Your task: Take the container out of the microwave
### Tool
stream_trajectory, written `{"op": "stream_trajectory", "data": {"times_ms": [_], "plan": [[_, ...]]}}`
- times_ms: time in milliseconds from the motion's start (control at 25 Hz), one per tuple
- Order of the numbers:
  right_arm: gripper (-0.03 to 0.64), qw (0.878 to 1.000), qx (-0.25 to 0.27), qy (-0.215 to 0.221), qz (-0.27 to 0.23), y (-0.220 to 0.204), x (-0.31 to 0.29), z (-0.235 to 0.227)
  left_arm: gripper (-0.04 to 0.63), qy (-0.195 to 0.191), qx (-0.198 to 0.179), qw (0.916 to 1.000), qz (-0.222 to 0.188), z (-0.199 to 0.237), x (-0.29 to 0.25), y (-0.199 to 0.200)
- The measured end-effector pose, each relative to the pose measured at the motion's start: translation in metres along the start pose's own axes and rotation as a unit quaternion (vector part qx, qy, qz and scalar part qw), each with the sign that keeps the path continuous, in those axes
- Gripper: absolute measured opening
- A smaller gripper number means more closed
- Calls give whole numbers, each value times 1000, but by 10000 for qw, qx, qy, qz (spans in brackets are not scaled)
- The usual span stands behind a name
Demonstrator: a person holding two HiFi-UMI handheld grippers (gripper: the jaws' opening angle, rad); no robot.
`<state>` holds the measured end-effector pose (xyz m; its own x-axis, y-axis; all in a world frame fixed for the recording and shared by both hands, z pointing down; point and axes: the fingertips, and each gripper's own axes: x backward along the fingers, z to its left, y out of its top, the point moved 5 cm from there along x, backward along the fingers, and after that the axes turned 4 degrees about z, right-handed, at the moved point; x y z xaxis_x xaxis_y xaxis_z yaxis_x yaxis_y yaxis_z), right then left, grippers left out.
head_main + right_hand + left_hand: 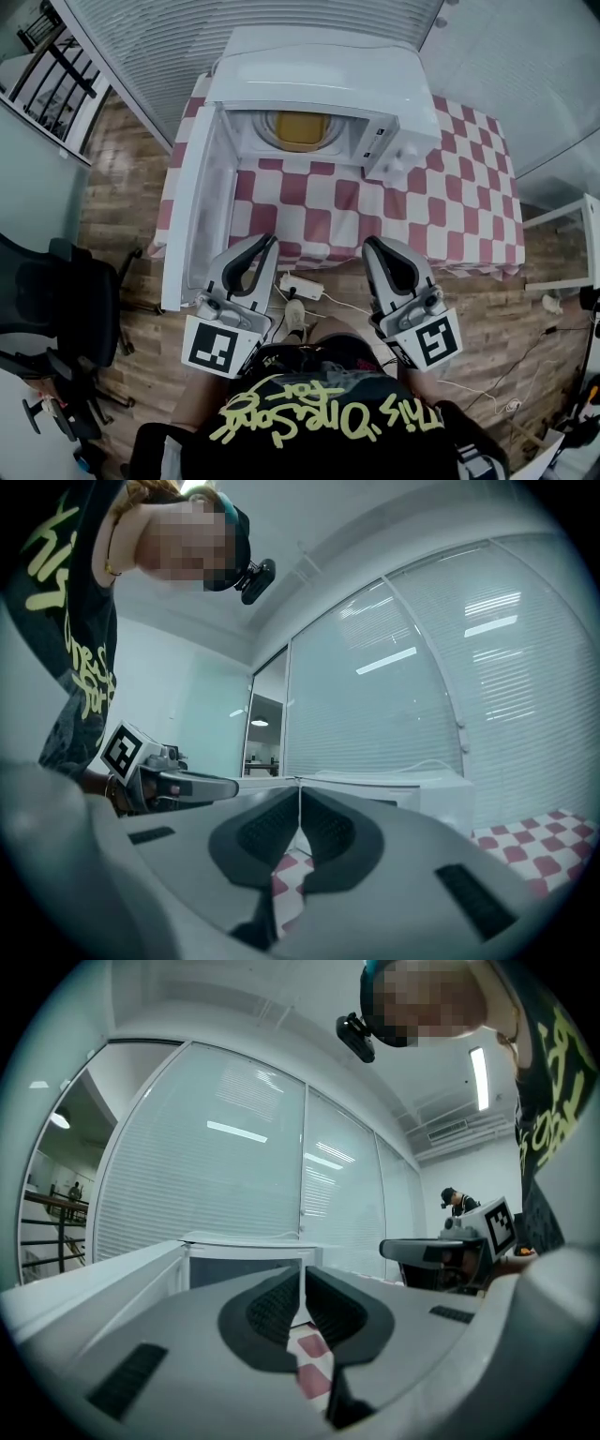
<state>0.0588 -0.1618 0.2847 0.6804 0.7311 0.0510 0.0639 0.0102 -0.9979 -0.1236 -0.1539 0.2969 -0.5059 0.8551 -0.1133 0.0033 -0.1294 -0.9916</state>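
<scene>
Yellow container [300,129] sits inside the open microwave [319,80] on the checked desk [450,211], probably light, rigid and slick, best pinched at its near rim; left tool [270,240] and right tool [367,243], both closed and empty, hover near the desk's front edge.

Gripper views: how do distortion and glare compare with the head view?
Head view: sharp, evenly lit, edges slightly bowed; container plain inside the microwave. Left gripper view: heavy fisheye, dark corners, lamp reflections on the glass wall. Right gripper view: same fisheye, same reflections.
</scene>
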Motion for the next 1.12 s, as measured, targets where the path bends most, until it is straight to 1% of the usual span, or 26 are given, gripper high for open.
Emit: {"op": "stream_trajectory", "data": {"times_ms": [120, 240, 280, 520, 560, 680, 840, 960, 1120], "plan": [[11, 10000, 32, 31, 18, 0, -3, -3, 23, 55, 19, 10000, 21, 0, -4, -1], [11, 9999, 68, 96, 15, 1, -6, -8, 23, 88, -145, 9999, -15, -1, -9, -1], [11, 9999, 76, 120, 16, 1, -6, -10, 23, 106, -143, 9998, -23, -3, -10, -1], [11, 9995, 32, 292, 110, -3, -10, -20, 23, 301, 92, 9995, 61, -9, -18, -3], [11, 9994, 25, 322, 126, -4, -11, -22, 23, 316, 82, 9994, 66, -8, -20, -5], [11, 9991, 10, 407, 136, -8, -15, -25, 23, 317, -122, 9994, 71, -6, -23, -13], [12, 9991, -8, 380, 181, -14, -22, -31, 23, 472, 3, 9988, 130, -1, -30, -20], [12, 9988, -90, 457, 157, -17, -27, -33, 23, 554, 162, 9983, 125, 1, -33, -22], [14, 9983, -132, 549, 160, -21, -31, -33, 24, 568, 88, 9983, 116, 5, -35, -27]]}}
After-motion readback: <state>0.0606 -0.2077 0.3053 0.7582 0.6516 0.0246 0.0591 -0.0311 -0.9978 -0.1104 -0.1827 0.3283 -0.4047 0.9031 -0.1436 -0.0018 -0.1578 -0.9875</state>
